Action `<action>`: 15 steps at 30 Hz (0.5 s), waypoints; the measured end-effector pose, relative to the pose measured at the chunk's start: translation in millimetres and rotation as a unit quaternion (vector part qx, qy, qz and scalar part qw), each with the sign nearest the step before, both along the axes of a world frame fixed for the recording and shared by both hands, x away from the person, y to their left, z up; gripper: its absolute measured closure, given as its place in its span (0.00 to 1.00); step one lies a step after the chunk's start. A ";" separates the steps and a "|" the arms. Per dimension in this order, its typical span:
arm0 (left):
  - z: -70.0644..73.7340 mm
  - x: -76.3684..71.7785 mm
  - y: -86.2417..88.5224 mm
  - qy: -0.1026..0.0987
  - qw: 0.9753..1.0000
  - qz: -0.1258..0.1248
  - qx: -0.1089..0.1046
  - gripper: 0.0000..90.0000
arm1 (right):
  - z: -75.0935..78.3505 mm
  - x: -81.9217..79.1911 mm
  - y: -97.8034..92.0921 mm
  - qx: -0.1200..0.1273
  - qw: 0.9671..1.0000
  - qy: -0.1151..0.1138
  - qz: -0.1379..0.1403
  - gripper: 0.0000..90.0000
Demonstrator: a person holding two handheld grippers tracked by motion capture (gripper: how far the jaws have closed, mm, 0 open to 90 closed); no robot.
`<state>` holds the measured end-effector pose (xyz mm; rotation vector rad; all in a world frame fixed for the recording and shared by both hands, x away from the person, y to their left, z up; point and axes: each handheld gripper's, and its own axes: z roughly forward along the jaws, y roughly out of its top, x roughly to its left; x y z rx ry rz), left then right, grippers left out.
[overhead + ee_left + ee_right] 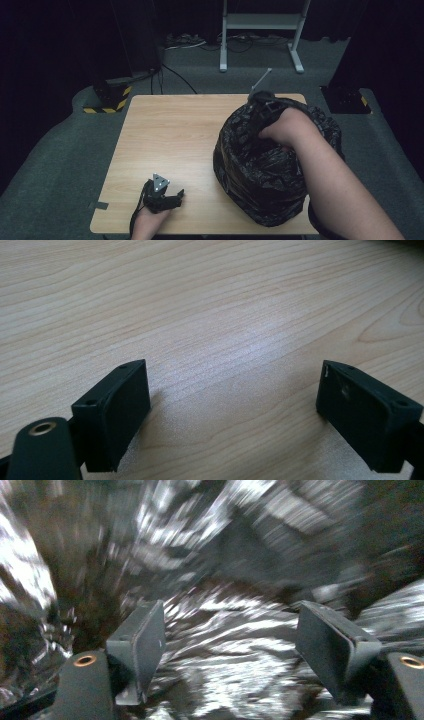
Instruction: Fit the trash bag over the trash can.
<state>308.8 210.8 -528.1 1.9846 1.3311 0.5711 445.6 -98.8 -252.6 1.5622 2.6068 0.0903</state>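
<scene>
A black plastic bag [260, 170] stands open on the right half of the wooden table [170, 135]. My right gripper [262, 107] reaches down into the bag's mouth, held by a hand. In the right gripper view its jaws stand wide apart, the gripper [230, 645] open over blurred, shiny black plastic [235, 680], with nothing between them. My left gripper [167, 197] rests near the table's front edge, left of the bag. It is open [232, 415] over bare wood, with nothing between its fingers.
A white metal stand [260, 30] and cables lie on the grey floor behind the table. Black-and-yellow striped bases [107, 100] sit at the far left and far right. The left half of the table is bare wood [200, 305].
</scene>
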 end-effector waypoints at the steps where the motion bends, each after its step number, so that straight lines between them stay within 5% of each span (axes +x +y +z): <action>1: 0.0 0.0 0.0 0.000 1.000 0.000 0.000 0.15 | 0.0 0.0 0.0 0.000 1.000 0.000 0.000 0.32; 2: 0.0 0.0 0.0 0.000 1.000 0.000 0.000 0.15 | 10.3 9.3 -0.3 -0.004 1.000 -0.026 0.004 0.33; 5: 0.0 0.0 0.0 0.000 1.000 0.000 0.000 0.15 | 10.5 21.6 2.8 -0.001 0.999 -0.043 0.009 0.36; 6: -0.1 0.0 0.0 0.000 1.000 0.001 -0.002 0.15 | 0.0 33.9 8.1 0.001 0.999 -0.048 0.022 0.38; 12: 0.1 -0.1 0.8 0.001 1.000 0.000 -0.005 0.16 | -64.1 51.7 16.2 0.009 0.999 0.001 0.031 0.43; 15: 0.1 -0.1 1.0 0.001 1.000 0.001 -0.006 0.16 | -74.3 51.3 17.6 0.024 0.999 -0.002 0.031 0.43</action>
